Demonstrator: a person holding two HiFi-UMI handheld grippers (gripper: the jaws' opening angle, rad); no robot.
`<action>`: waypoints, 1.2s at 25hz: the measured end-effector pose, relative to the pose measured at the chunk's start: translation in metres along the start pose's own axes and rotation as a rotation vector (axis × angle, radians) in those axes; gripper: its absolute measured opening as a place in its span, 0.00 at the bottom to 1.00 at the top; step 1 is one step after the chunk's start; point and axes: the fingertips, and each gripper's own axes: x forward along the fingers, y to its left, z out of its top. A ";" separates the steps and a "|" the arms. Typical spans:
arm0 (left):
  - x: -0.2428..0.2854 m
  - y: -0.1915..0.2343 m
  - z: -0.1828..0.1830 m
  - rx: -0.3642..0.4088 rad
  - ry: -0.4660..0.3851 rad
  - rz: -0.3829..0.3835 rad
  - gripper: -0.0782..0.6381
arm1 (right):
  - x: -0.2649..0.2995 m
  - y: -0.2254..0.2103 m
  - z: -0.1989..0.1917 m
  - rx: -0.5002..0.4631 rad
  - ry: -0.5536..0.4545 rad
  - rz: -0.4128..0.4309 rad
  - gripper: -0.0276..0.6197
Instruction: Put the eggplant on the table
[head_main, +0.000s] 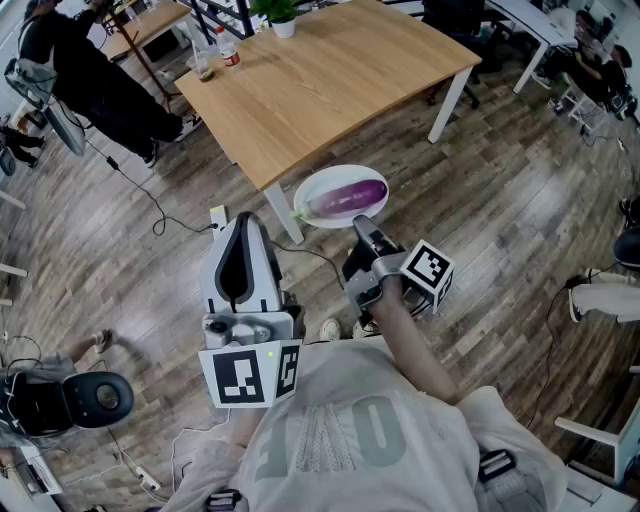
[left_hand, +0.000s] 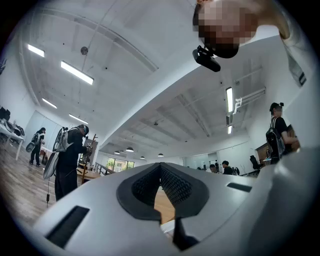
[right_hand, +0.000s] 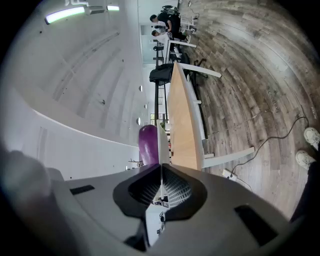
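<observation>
The wooden table (head_main: 330, 80) fills the upper middle of the head view, with most of its top bare and only a bottle, a cup and a plant pot at its far edge. Just off its near corner, over the floor, a white plate (head_main: 330, 173) hangs in the air, and the purple eggplant (head_main: 350, 196) lies lengthwise on it, green stem to the left.

The right gripper (head_main: 360, 225) is clamped on the plate's near rim; its own view shows the thin white edge pinched between the pads. The left gripper (head_main: 244, 220) points upward beside it, jaws together with nothing between them.

The eggplant looks glossy and rounded, so it will likely roll or slide if the plate tips. It is probably firm and fairly light, though its skin may bruise under hard pinching. The best hold seems to be across the thick middle, squeezed gently.
</observation>
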 end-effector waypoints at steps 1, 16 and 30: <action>-0.001 0.001 0.000 -0.001 0.000 0.001 0.12 | 0.000 0.002 0.001 0.000 -0.003 0.007 0.08; -0.003 -0.008 -0.001 -0.007 0.007 -0.027 0.12 | -0.011 0.003 0.015 0.016 -0.051 0.038 0.08; 0.013 -0.049 -0.012 0.037 0.000 0.014 0.12 | -0.022 -0.006 0.072 -0.021 -0.058 0.055 0.08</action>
